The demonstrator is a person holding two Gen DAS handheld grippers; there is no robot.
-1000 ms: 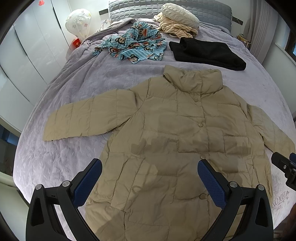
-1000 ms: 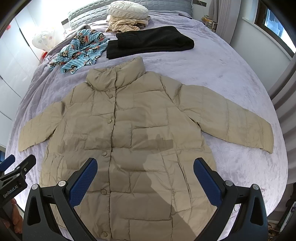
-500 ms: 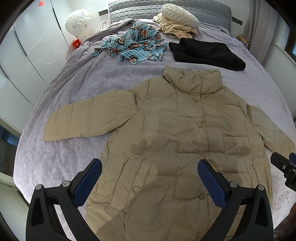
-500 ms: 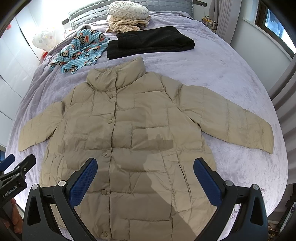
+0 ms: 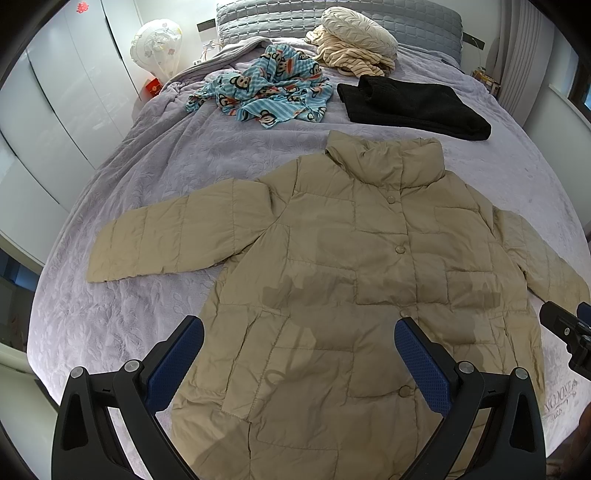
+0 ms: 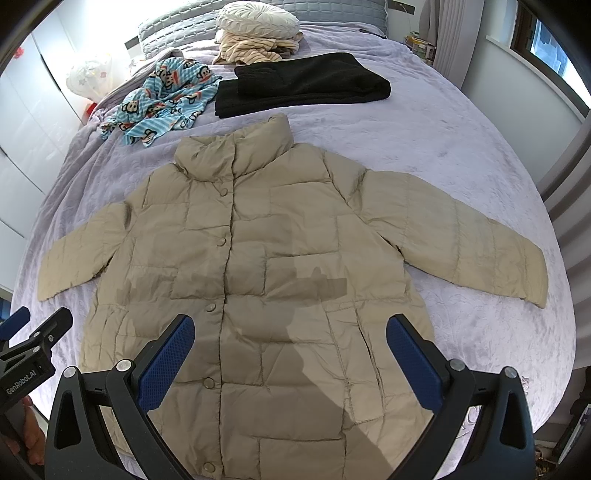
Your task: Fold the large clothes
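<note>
A beige quilted puffer jacket point(image 5: 354, 266) lies flat, front up and buttoned, on the lilac bed point(image 5: 155, 173), both sleeves spread outward. It also shows in the right wrist view point(image 6: 280, 258). My left gripper point(image 5: 299, 343) hovers open and empty above the jacket's lower left part. My right gripper point(image 6: 290, 339) hovers open and empty above the lower middle of the jacket. The right gripper's tip shows at the right edge of the left wrist view point(image 5: 565, 328); the left gripper shows at the left edge of the right wrist view point(image 6: 33, 343).
At the far end of the bed lie a folded black garment point(image 5: 410, 107), a crumpled blue monkey-print garment point(image 5: 266, 92), and a striped beige garment under a round cream cushion point(image 5: 358, 26). White wardrobes point(image 5: 55, 110) stand left; a window wall point(image 6: 546, 55) is right.
</note>
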